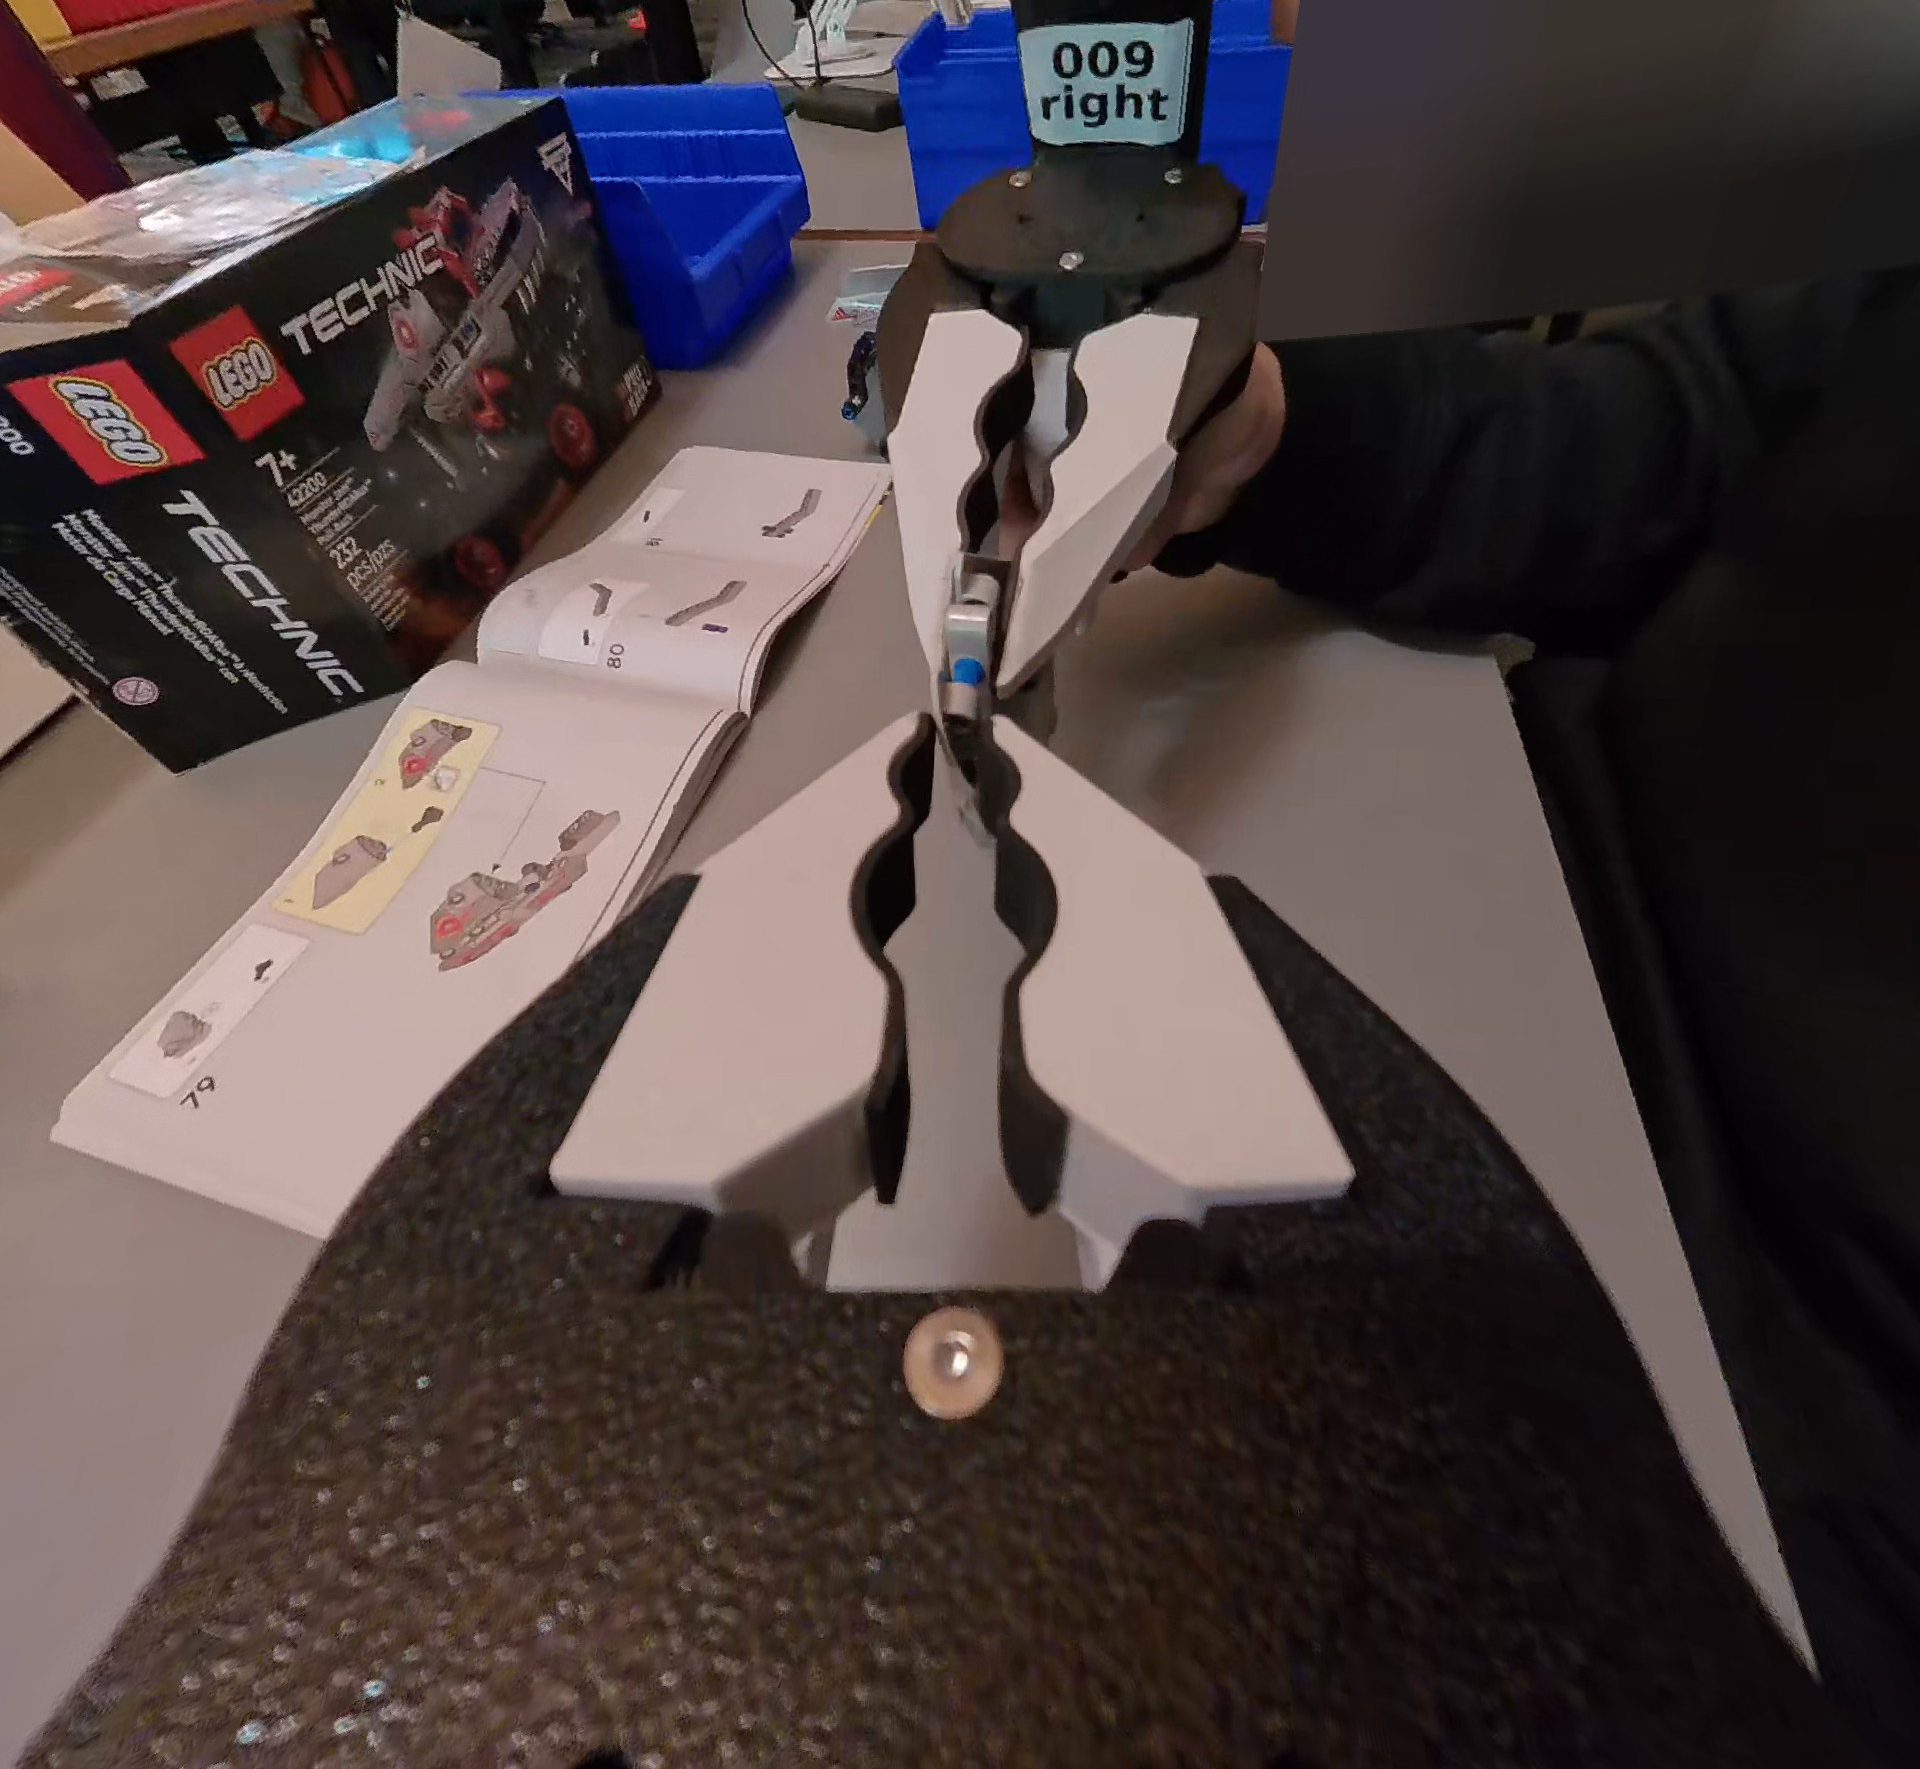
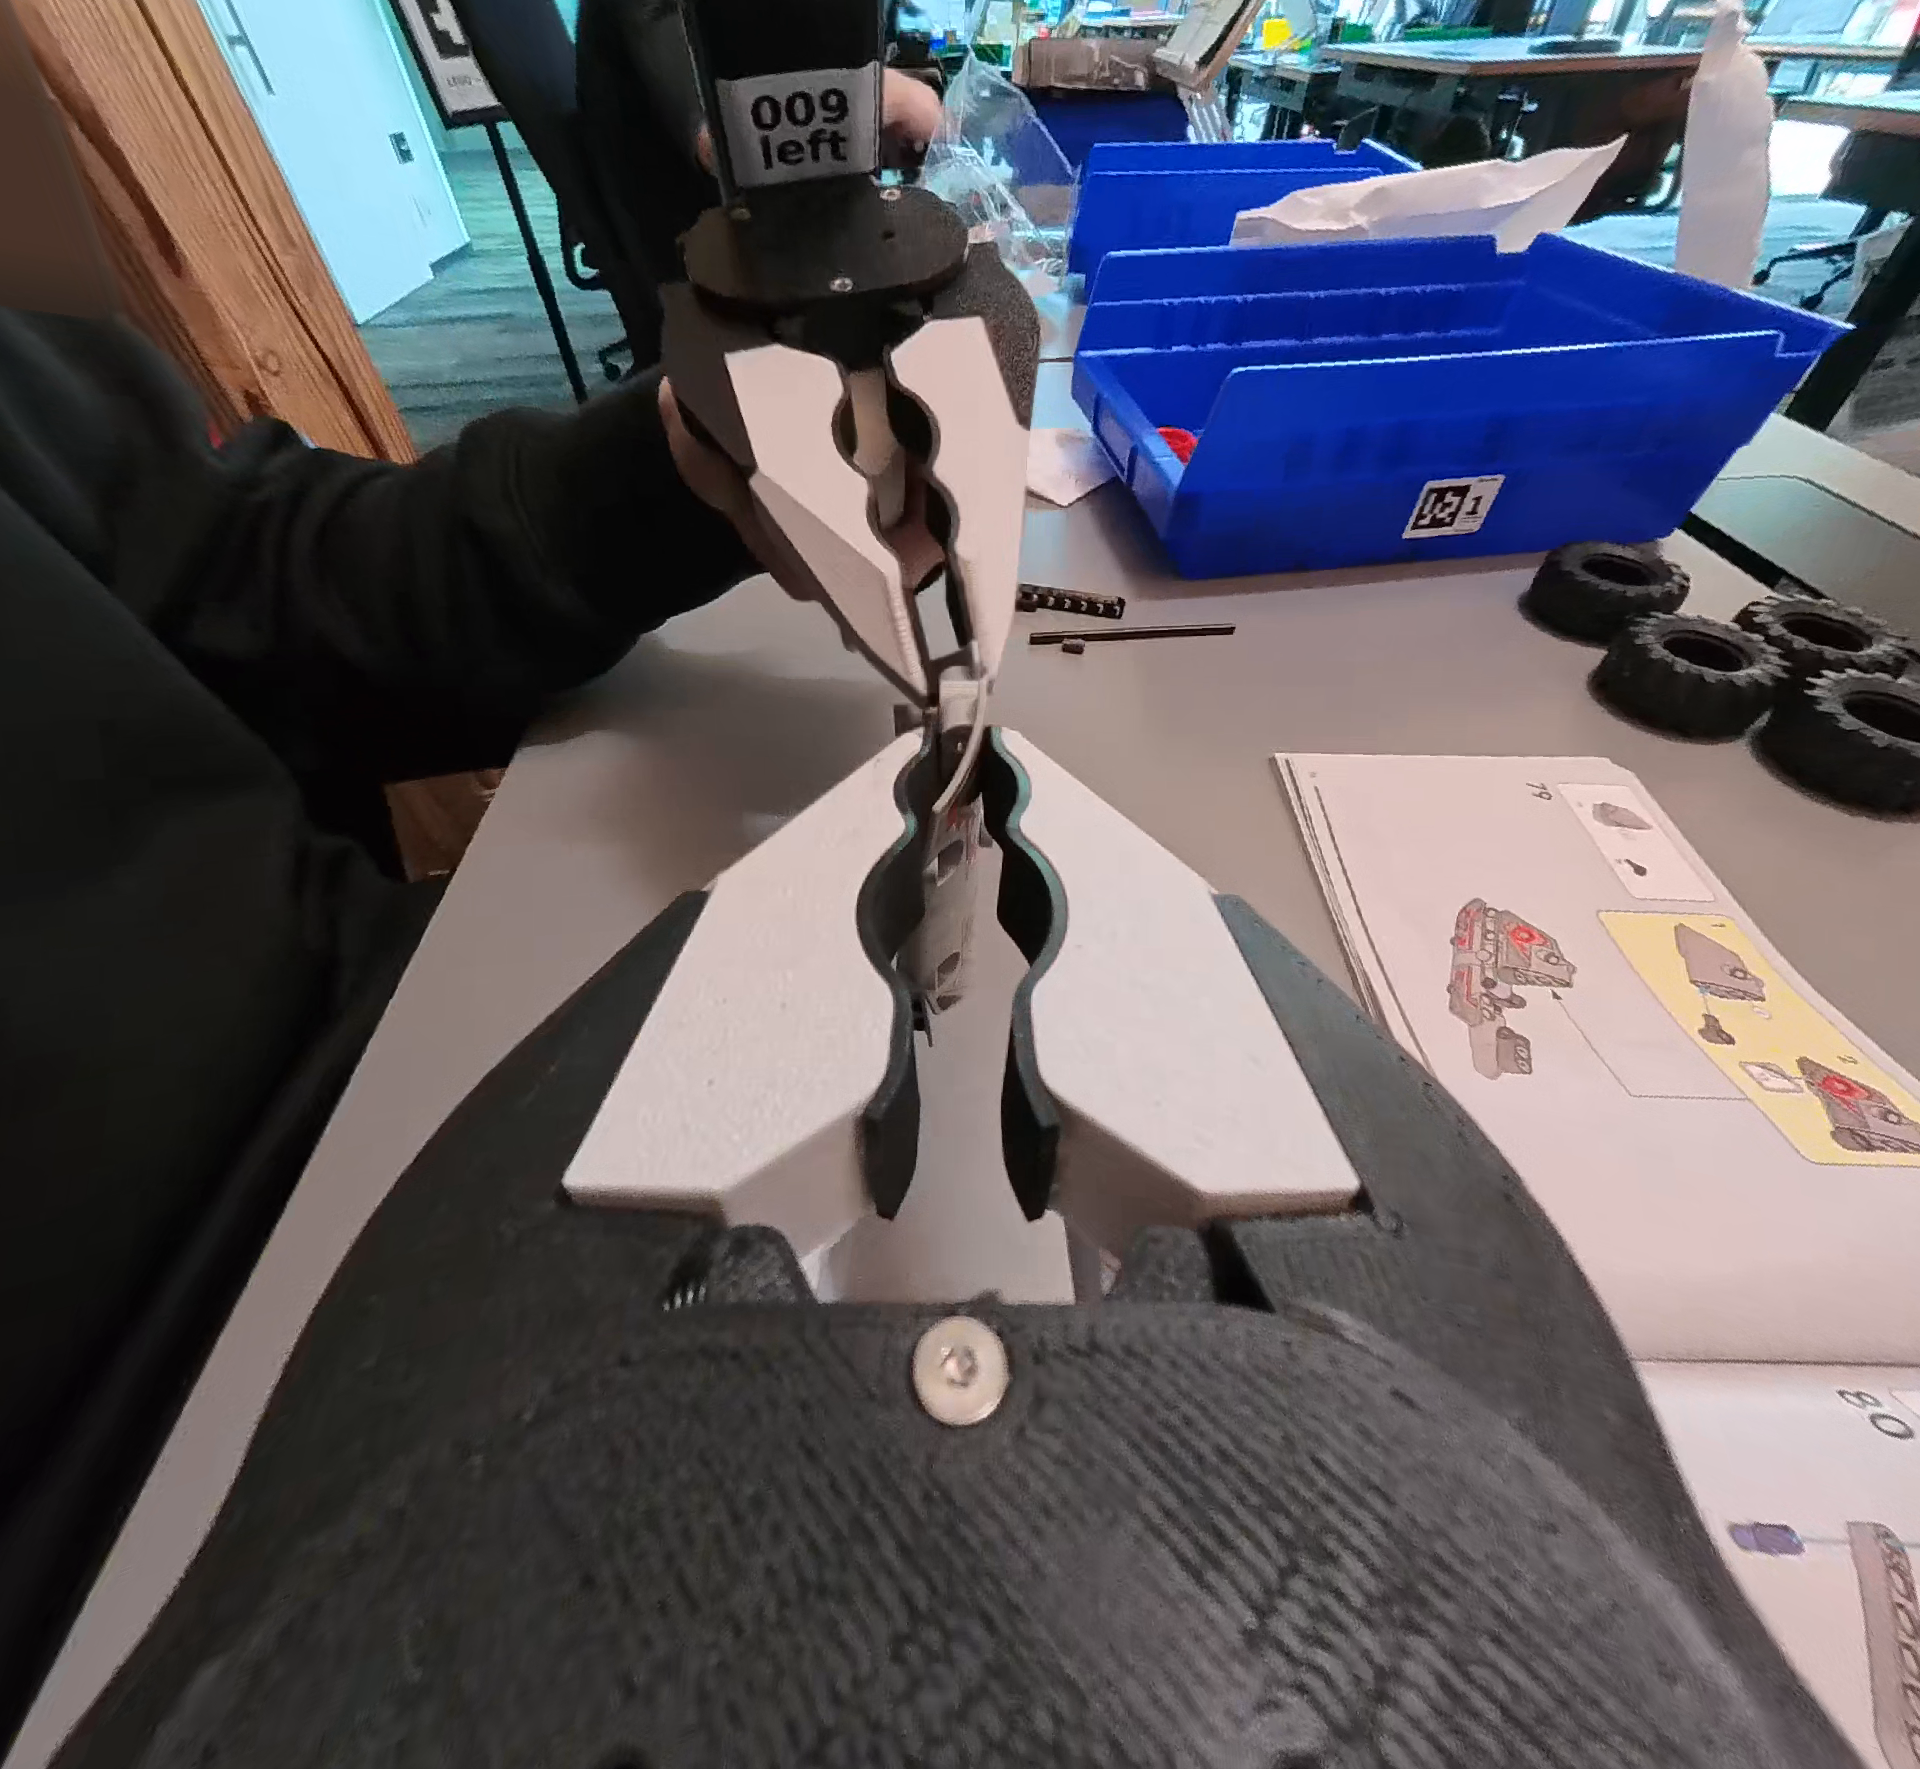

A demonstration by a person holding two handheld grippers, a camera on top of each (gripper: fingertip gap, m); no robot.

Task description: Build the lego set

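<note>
Lego piece [image 1: 966, 639] mostly hidden, pinched between left claw [image 1: 961, 763], right claw [image 2: 961, 763]

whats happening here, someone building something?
A person is building a Lego set with a handheld gripper in each hand. The two grippers meet tip to tip above the grey table: the right gripper is shut on a grey Lego piece with red markings, and the left gripper pinches its other end, near a blue pin. The instruction booklet lies open beside the Lego box; four black tyres wait unused.
</note>
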